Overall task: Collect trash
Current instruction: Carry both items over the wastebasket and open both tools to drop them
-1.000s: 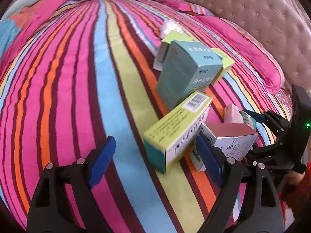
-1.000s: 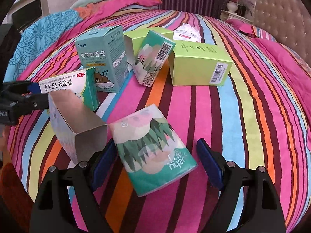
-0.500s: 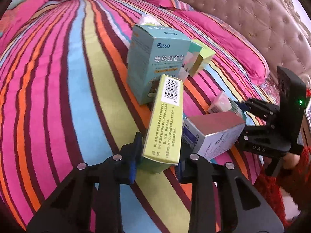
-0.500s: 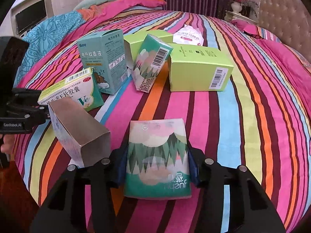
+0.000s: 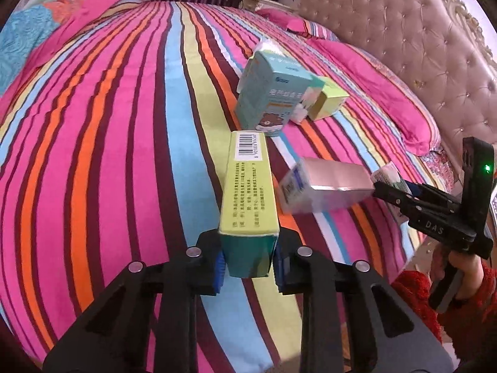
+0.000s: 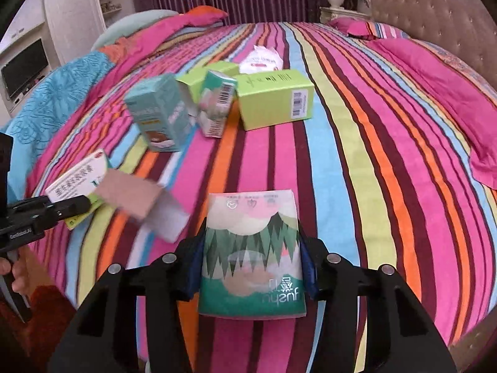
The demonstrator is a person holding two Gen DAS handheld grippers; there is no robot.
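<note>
My left gripper [image 5: 248, 262] is shut on a yellow-green medicine box [image 5: 248, 186] and holds it above the striped bed; it also shows in the right wrist view [image 6: 77, 183]. My right gripper [image 6: 251, 264] is shut on a green tissue pack [image 6: 253, 251], lifted off the bed. A pinkish open box [image 5: 326, 186] lies blurred between the two grippers, also in the right wrist view [image 6: 139, 199]. Farther back stand a teal box [image 6: 158, 115], a small tissue pack [image 6: 217, 102], a lime-green box [image 6: 276, 99] and a white wrapper [image 6: 261, 60].
The striped bedspread [image 6: 372, 155] covers the bed. A tufted headboard [image 5: 403, 46] and pink pillow [image 5: 372, 84] lie to the right. A blue blanket [image 6: 52, 99] lies at the left. The bed's near edge is just below the grippers.
Both grippers have closed on their items and pulled back and up, lifting the medicine box and the tissue pack. The pinkish box is blurred and has shifted.
</note>
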